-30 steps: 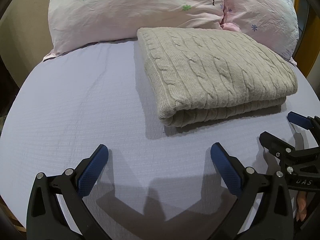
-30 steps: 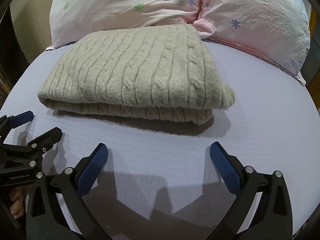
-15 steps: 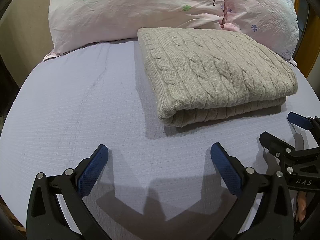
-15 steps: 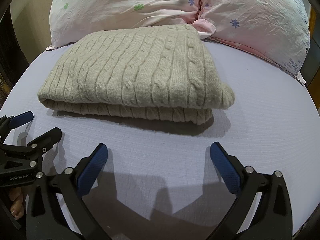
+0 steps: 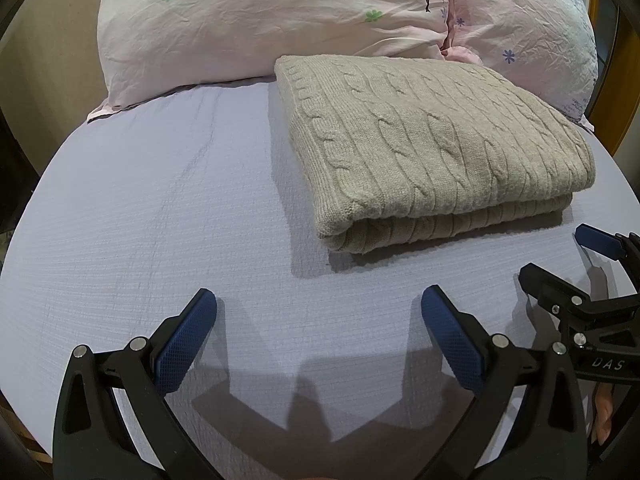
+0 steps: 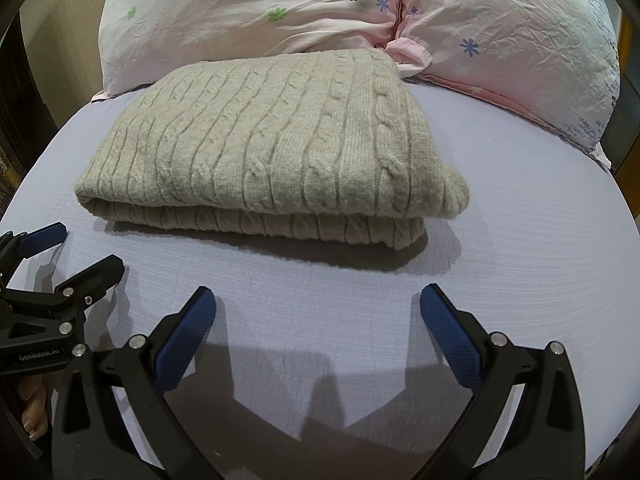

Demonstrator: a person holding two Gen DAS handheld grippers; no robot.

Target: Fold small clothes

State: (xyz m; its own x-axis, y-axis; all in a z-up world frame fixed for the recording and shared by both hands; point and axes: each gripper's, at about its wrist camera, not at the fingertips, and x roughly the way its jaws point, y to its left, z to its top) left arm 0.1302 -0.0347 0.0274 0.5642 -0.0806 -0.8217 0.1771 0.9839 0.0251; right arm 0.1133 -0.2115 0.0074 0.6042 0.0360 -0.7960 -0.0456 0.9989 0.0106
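Observation:
A beige cable-knit sweater [image 5: 432, 144] lies folded into a thick rectangle on the lilac bed sheet [image 5: 160, 200], its folded edge facing me. It also shows in the right wrist view [image 6: 272, 148]. My left gripper [image 5: 318, 308] is open and empty above the sheet, short of the sweater's front left corner. My right gripper [image 6: 318, 308] is open and empty, a little in front of the sweater's front edge. Each gripper shows at the other view's edge: the right one [image 5: 560, 256] and the left one [image 6: 80, 248], both apart from the sweater.
Two pink flowered pillows [image 5: 280, 20] [image 6: 500, 40] stand behind the sweater at the head of the bed. Bare sheet [image 6: 520, 240] lies to the left and right of the sweater. The bed's edges curve away at both sides.

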